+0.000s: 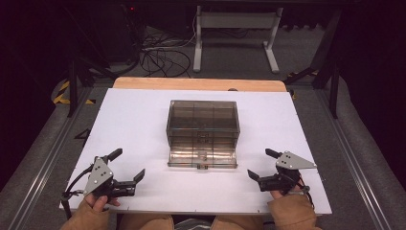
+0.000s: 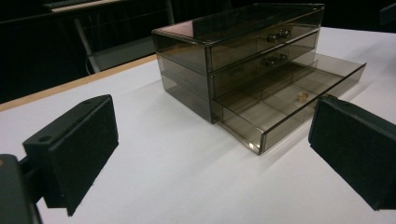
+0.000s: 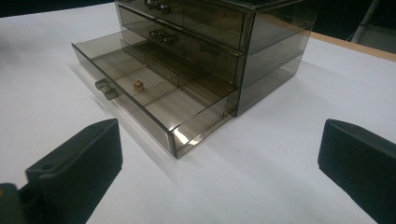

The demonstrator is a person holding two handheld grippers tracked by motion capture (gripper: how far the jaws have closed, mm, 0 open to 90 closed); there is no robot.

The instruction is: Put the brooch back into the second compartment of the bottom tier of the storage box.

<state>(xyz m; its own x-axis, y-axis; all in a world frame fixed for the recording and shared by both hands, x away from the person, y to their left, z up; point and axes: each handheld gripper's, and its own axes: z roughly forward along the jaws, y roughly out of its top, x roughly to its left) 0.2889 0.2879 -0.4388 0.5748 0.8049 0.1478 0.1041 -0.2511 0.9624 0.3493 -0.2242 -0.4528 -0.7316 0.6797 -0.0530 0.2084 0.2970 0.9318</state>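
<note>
I hold the left gripper (image 1: 125,167) and right gripper (image 1: 261,165) with jaws spread, empty, the drawer box (image 1: 203,122) ahead between them. Its bottom drawer (image 3: 154,100) stands pulled out; a small ring (image 3: 138,85) lies in the middle compartment. Risk: a hard push on the drawer knob (image 3: 106,89) may slide the whole box or jolt the ring out of its compartment.

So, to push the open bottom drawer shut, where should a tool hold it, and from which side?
Take the small knob at the middle of the bottom drawer's front wall, coming from the person's side of the table. It is the one part that juts out, and the drawer stands pulled out toward that side. The right tool, open, looks nearer to it.
</note>
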